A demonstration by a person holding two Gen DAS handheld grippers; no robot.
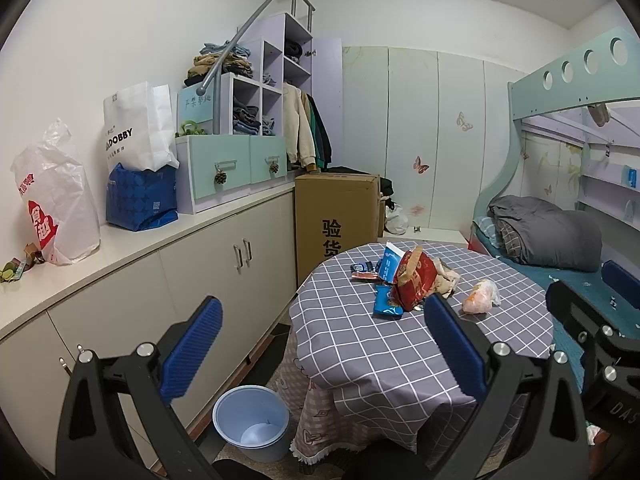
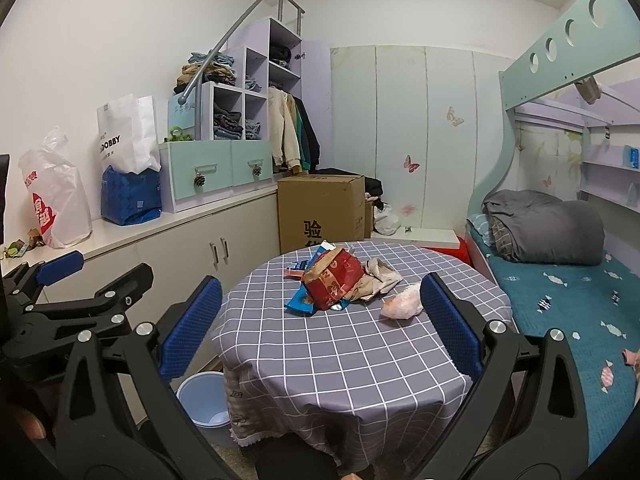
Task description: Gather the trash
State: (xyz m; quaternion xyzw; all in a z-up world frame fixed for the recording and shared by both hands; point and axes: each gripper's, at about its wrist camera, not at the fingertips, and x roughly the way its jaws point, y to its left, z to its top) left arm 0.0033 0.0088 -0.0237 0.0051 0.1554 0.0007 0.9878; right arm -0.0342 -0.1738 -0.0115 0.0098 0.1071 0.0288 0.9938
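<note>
My left gripper point(image 1: 320, 344) and right gripper point(image 2: 320, 328) hang with jaws spread, empty, before the table point(image 2: 344, 360). Its trash point(image 2: 336, 282) sits piled mid-table, one orange wad point(image 2: 402, 302) beside. One bin point(image 1: 252, 422) stands on the floor left of it.

- White paper bag point(image 1: 134, 128) on the left cabinet surface point(image 1: 132, 240): "DOBBY" in bold black capitals, preceded by letters cut off at the fold; smaller print above and below, too small to read.
- Cardboard box point(image 1: 336, 216) on the floor, far side of the round surface: black characters "验货" on its front, lower part hidden.
- White plastic bag point(image 1: 56, 200), far left on the cabinet surface: red characters, only partly legible, "食" and "趣" likely.
- Pale blue box point(image 1: 196, 102) under the grey handrail: handwritten characters, unclear.
- Right tool point(image 1: 616, 412), seen in the left wrist view: raised letters "DAS", cut off.
</note>
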